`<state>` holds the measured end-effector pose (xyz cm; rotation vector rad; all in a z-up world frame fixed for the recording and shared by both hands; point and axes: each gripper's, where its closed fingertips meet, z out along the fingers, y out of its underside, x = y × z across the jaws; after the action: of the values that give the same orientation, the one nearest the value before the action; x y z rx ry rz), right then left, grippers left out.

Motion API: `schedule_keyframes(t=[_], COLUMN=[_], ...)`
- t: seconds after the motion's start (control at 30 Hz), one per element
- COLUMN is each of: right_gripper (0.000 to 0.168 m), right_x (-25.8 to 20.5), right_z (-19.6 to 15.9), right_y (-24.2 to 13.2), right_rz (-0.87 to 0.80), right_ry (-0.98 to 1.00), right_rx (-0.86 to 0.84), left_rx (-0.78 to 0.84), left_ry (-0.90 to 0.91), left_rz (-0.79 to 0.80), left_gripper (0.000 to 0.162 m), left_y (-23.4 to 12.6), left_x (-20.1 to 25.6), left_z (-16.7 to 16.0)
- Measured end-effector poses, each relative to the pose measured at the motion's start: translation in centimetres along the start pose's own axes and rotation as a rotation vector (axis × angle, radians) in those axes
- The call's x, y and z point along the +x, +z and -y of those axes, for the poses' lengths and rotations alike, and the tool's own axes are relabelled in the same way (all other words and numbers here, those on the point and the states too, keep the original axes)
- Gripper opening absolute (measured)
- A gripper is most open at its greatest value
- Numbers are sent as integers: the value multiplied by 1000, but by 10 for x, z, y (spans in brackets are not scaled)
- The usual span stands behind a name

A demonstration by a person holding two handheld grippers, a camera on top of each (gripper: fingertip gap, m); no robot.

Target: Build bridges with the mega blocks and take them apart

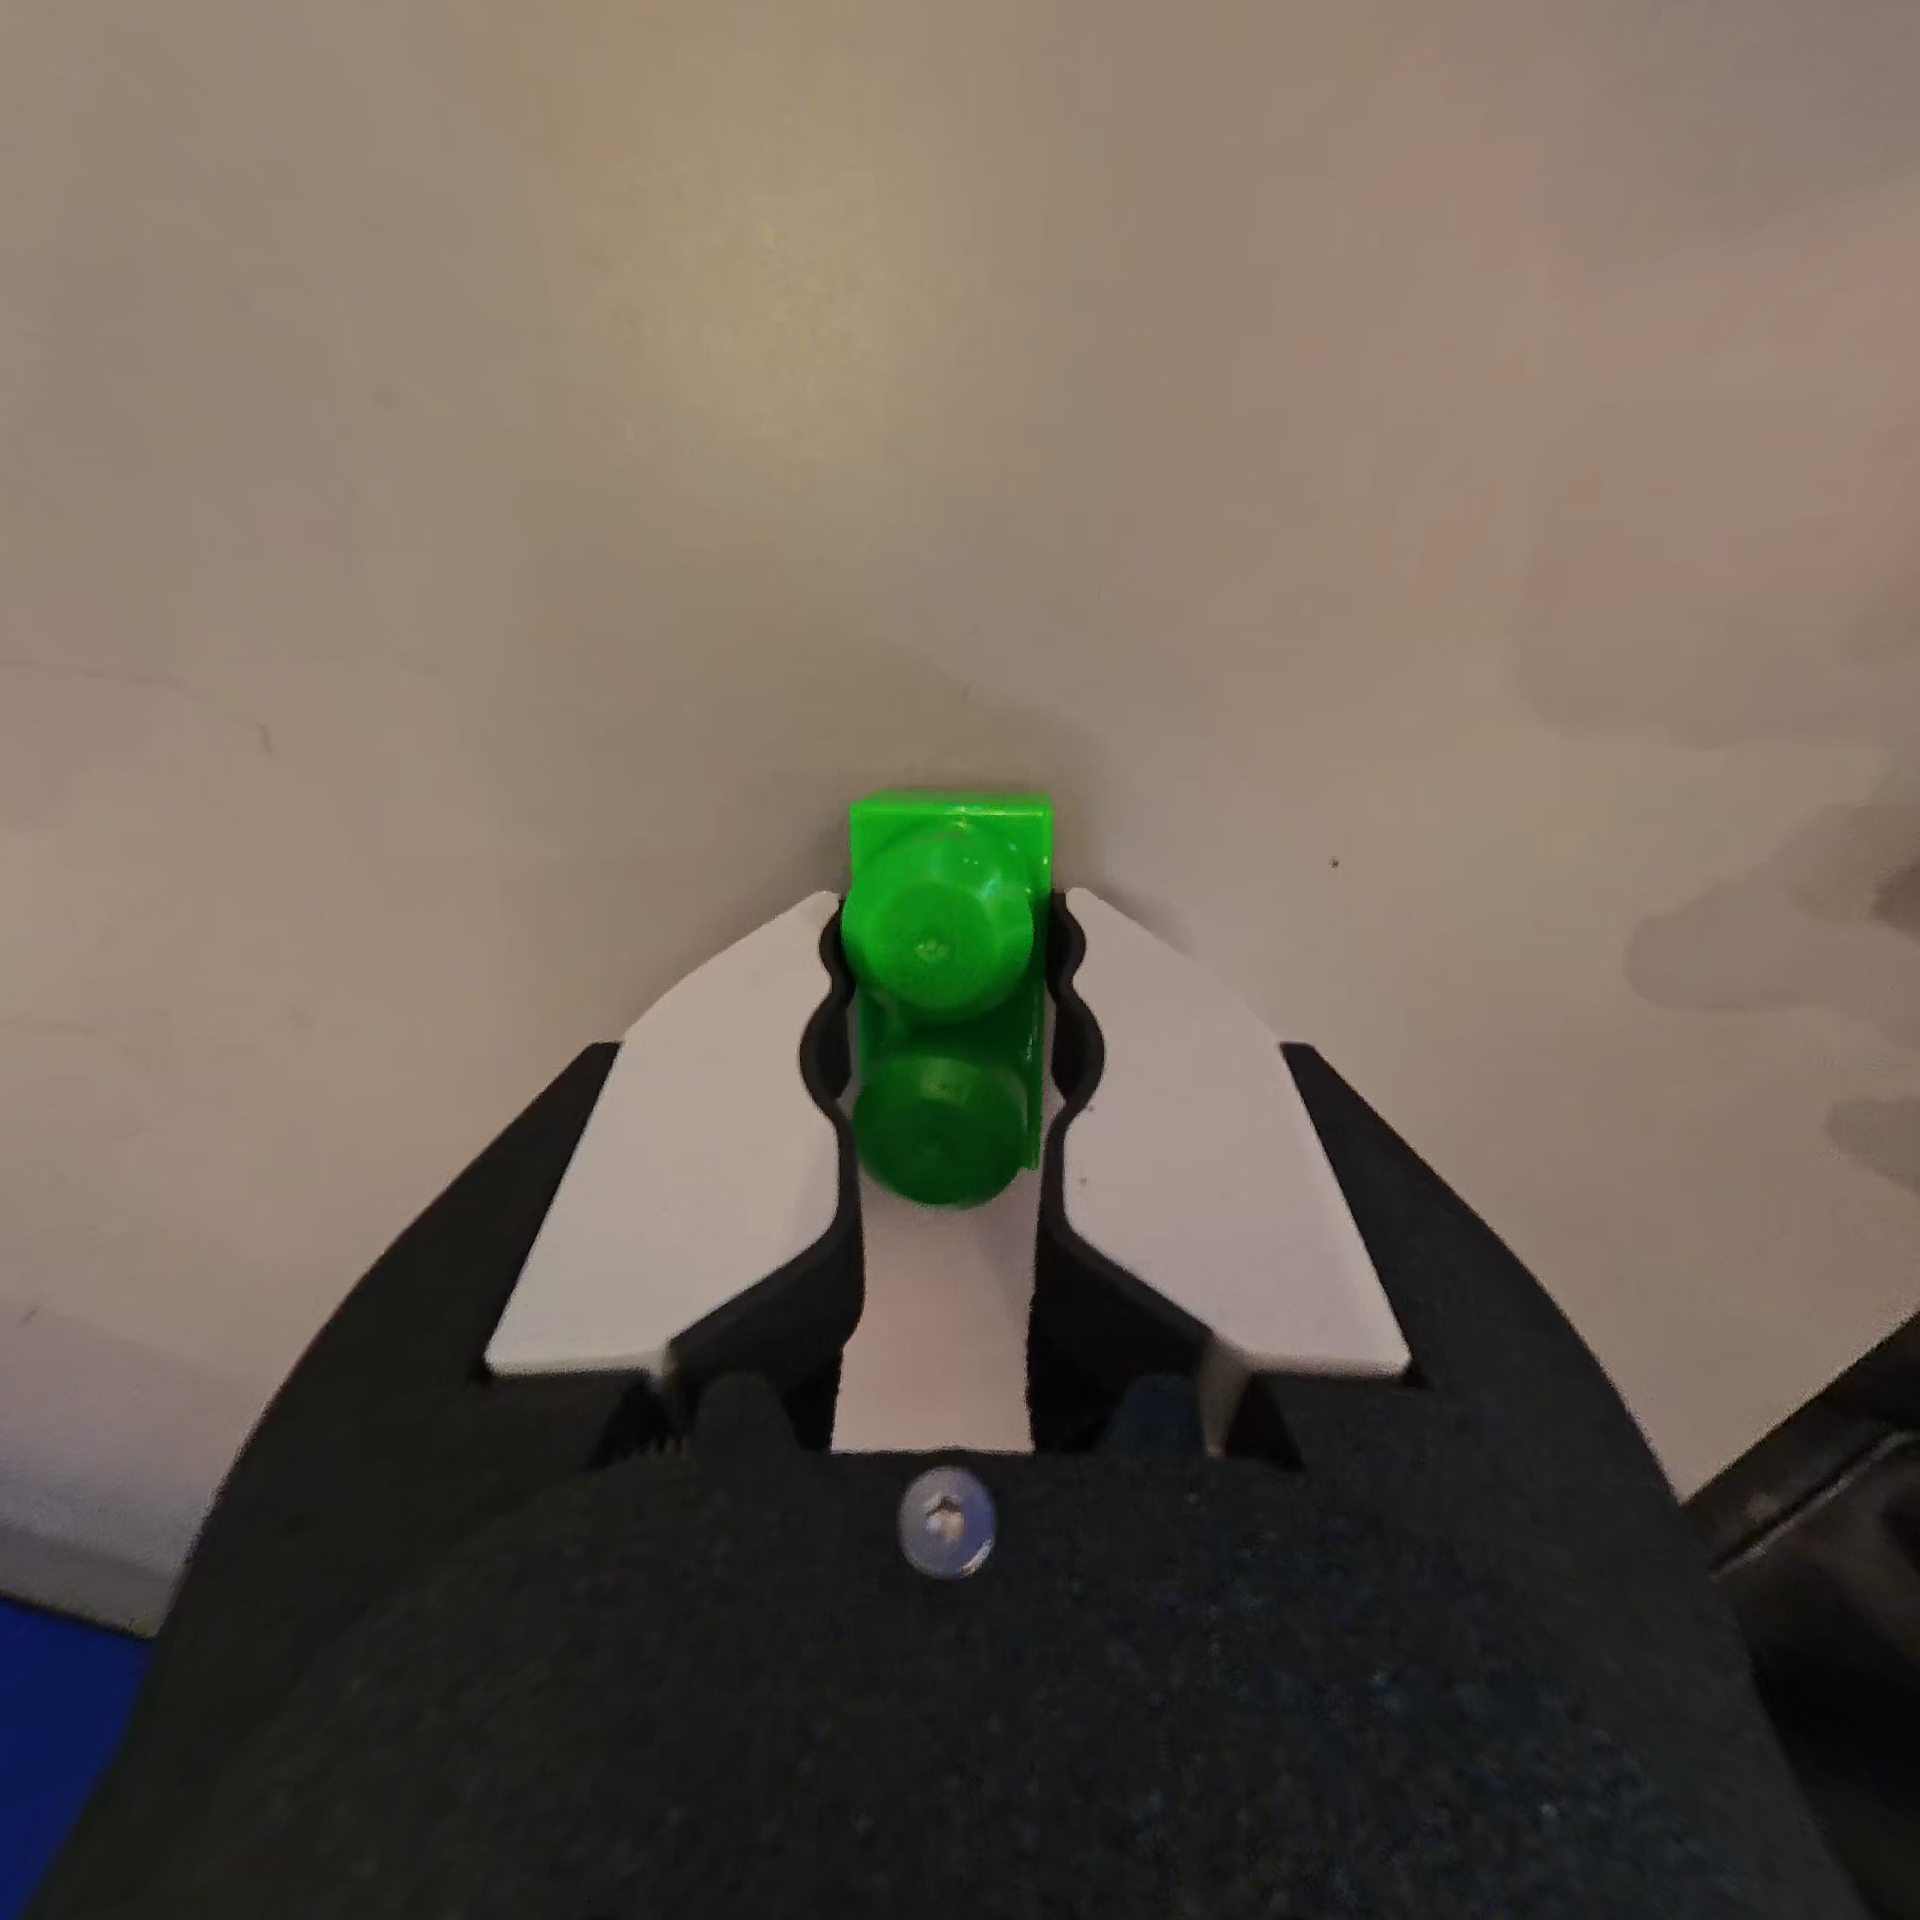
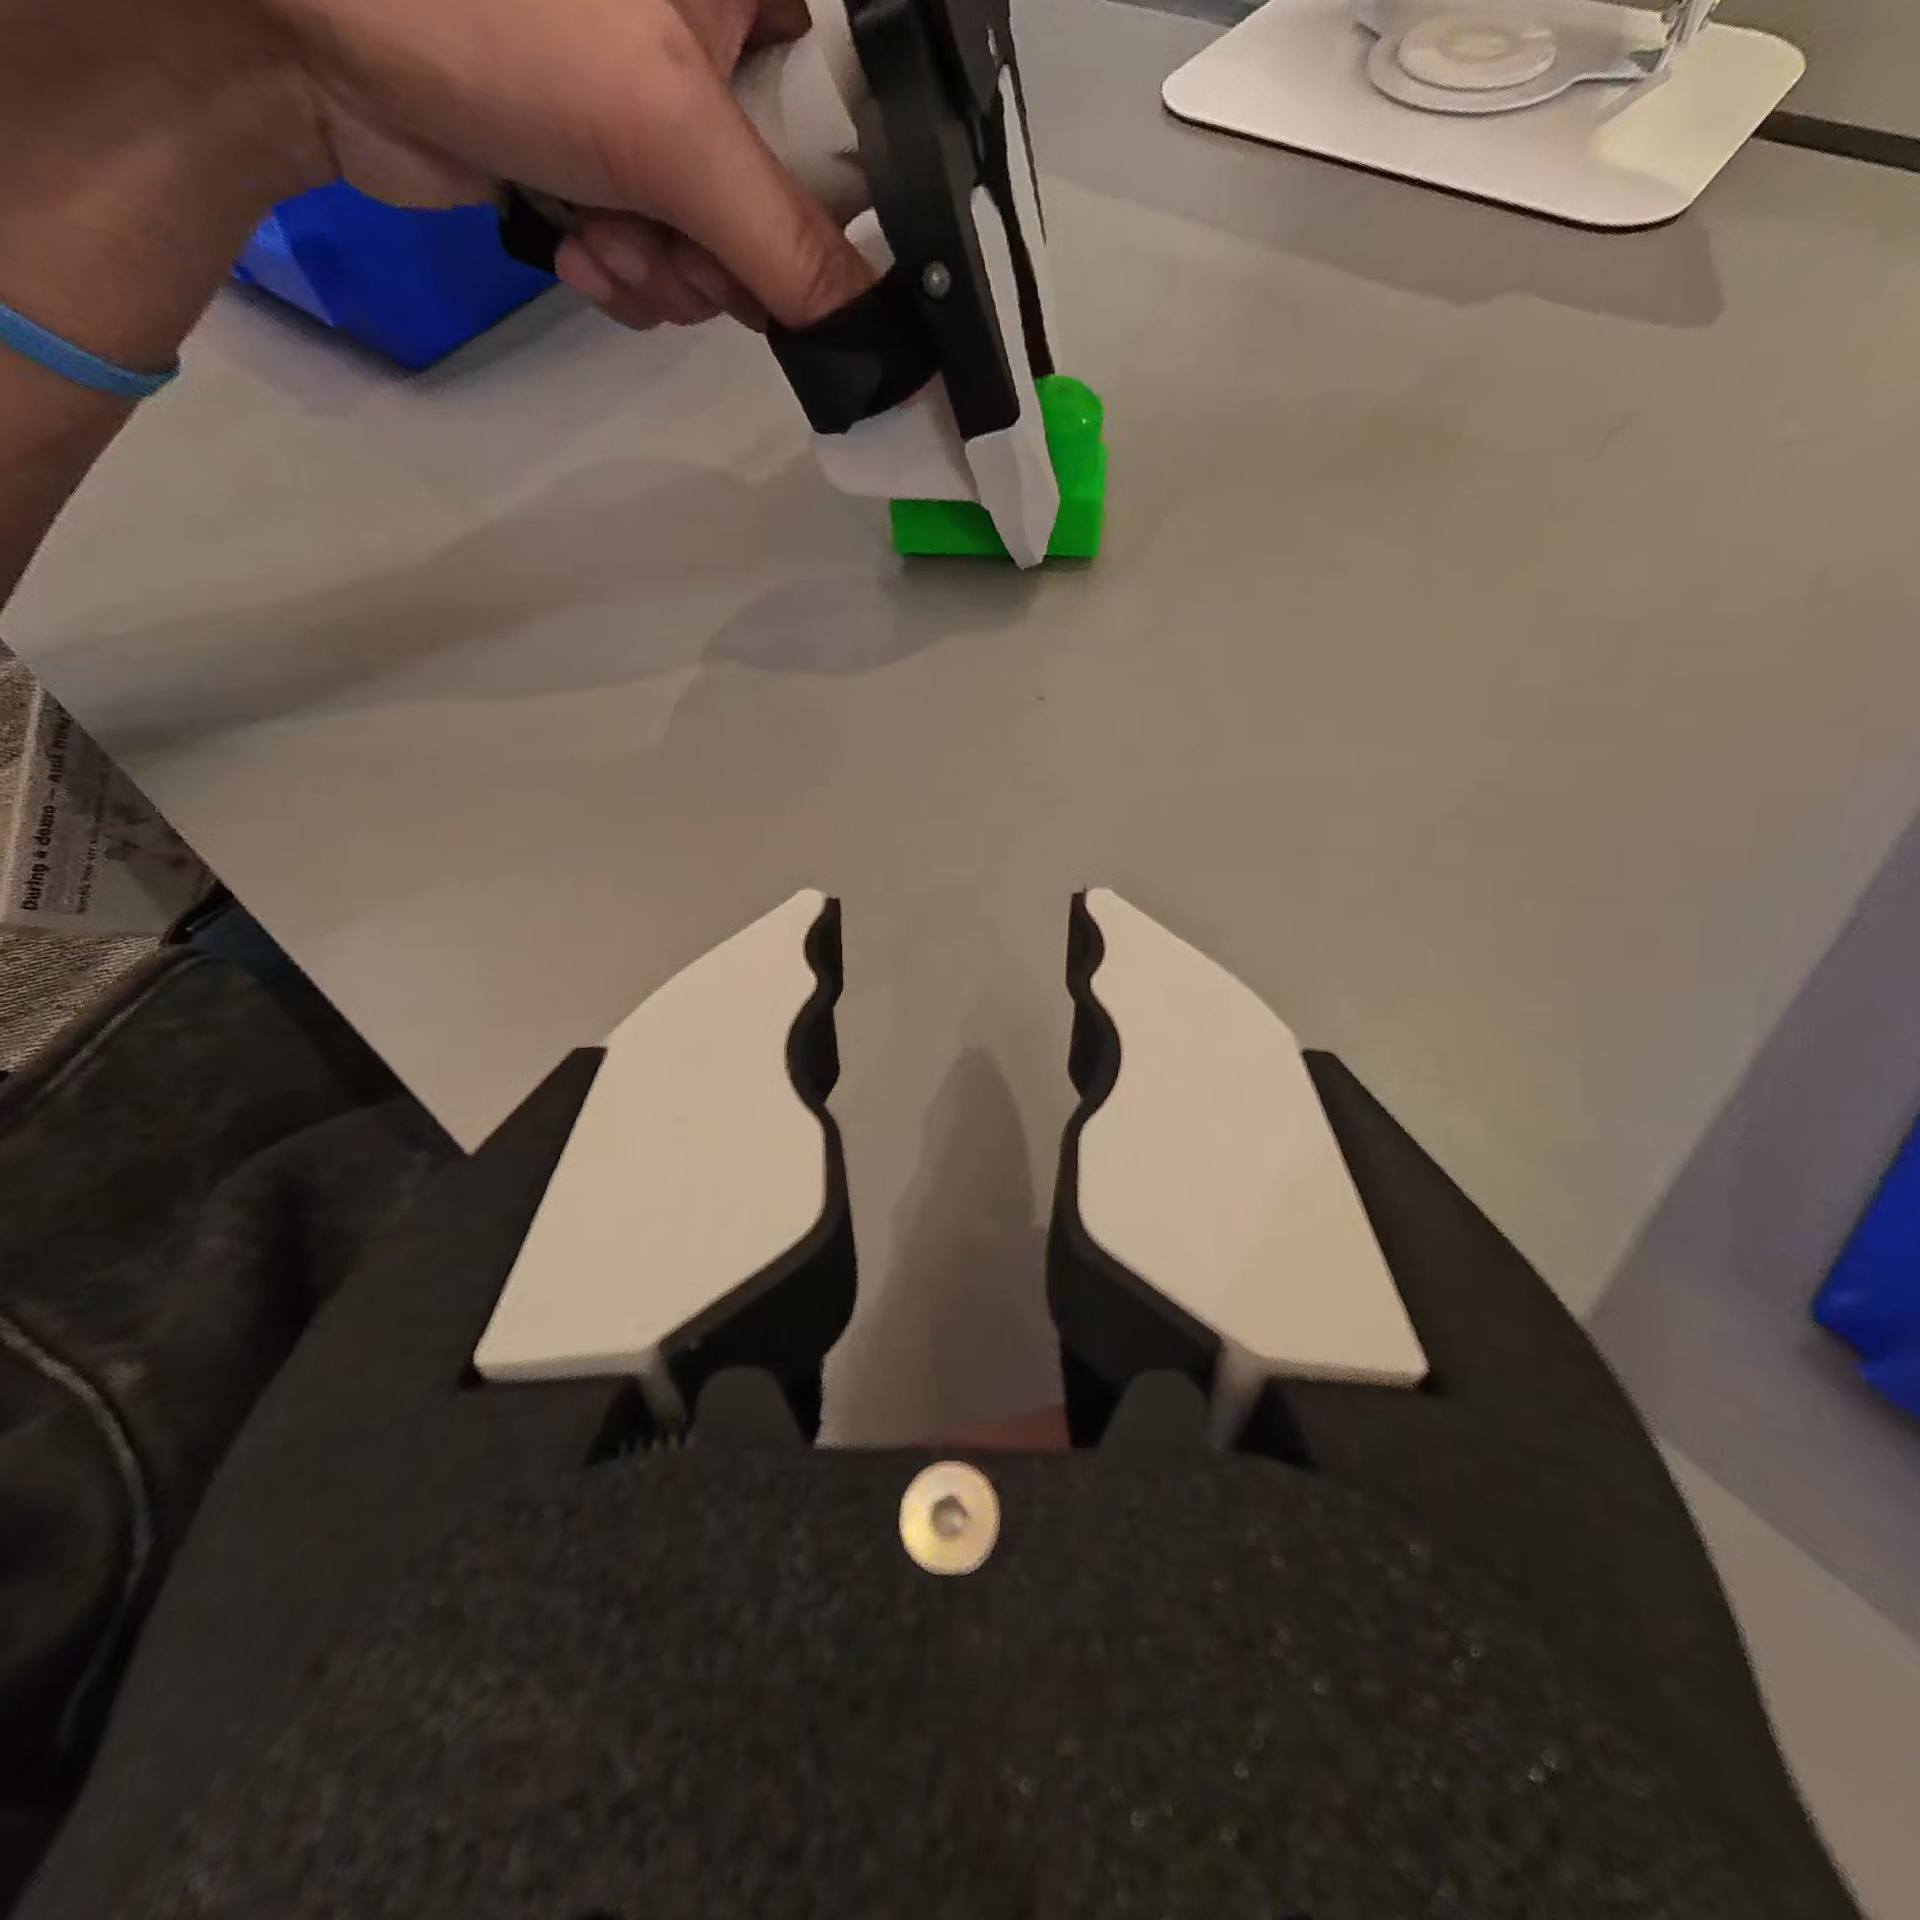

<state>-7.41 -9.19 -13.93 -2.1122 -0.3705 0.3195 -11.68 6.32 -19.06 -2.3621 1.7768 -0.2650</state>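
A green two-stud mega block stands on the grey table. My left gripper points down over it, and both fingers press the block's long sides, so it is shut on the block. In the right wrist view the same block rests on the table with the left gripper straddling it, held by a hand. My right gripper is open and empty, well in front of the block and above the table near its front edge.
A blue bag lies at the back left. A white square base carrying a clear stand sits at the back right. Another blue thing is past the table's right edge. A newspaper and a dark leather item lie off the left edge. The tips of one gripper are about 15 cm away from the tips of the other. Measured from the fingertips, the blue thing is 15 cm or so from the right gripper and 25 cm from the left.
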Motion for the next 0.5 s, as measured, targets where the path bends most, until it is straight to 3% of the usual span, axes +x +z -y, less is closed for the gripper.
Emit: schedule_keyframes(t=[0.13, 0.23, 0.37, 0.5], right_gripper=[44, 50, 66, 82], right_x=[4, 7, -4, -2], right_z=[-5, -7, 8, 31], right_y=[5, 11, 42, 97], right_rz=[-40, -93, -86, -136], right_ry=[-8, -1, 58, 18], right_rx=[-23, -34, -42, -116], left_rx=[92, 303, 701, 821], left_ry=[-33, -54, -189, -294], left_rz=[1, -34, -122, -134], left_gripper=[55, 70, 64, 61], left_y=[-11, -50, -100, -104], left_x=[-1, 13, 41, 55], left_z=[-2, -23, -73, -125])
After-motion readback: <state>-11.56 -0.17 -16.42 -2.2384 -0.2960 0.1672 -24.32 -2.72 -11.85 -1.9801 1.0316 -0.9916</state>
